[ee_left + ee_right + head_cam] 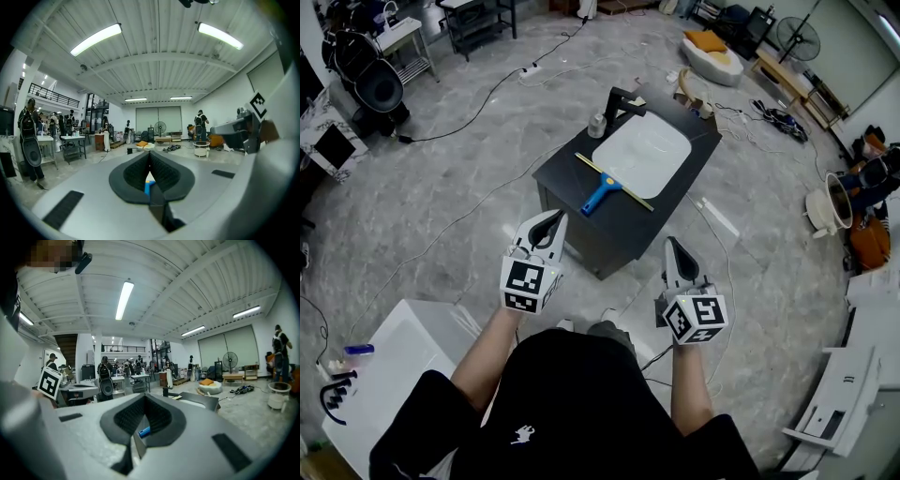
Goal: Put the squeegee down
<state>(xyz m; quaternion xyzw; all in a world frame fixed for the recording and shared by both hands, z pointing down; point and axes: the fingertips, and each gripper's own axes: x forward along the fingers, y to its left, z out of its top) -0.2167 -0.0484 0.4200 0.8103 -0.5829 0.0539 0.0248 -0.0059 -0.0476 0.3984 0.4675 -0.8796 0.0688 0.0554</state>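
Observation:
The squeegee [609,185], with a blue handle and a yellow blade, lies on the black cabinet top [567,164], its blade against the near edge of the white sink [642,152]. A black faucet [619,98] stands at the far side of the sink. Both grippers hover short of the cabinet, apart from the squeegee. My left gripper [554,219] is shut and empty, as is my right gripper [672,245]. Past the shut left gripper [150,157], a bit of the blue handle [149,187] shows. It also shows beyond the right gripper [146,401] as a blue handle [144,431].
Cables trail over the grey floor around the cabinet. A white table [403,347] stands at my lower left and a white machine [839,403] at the lower right. A speaker [380,89], carts and a pedestal fan [797,37] line the far edges. People stand far off.

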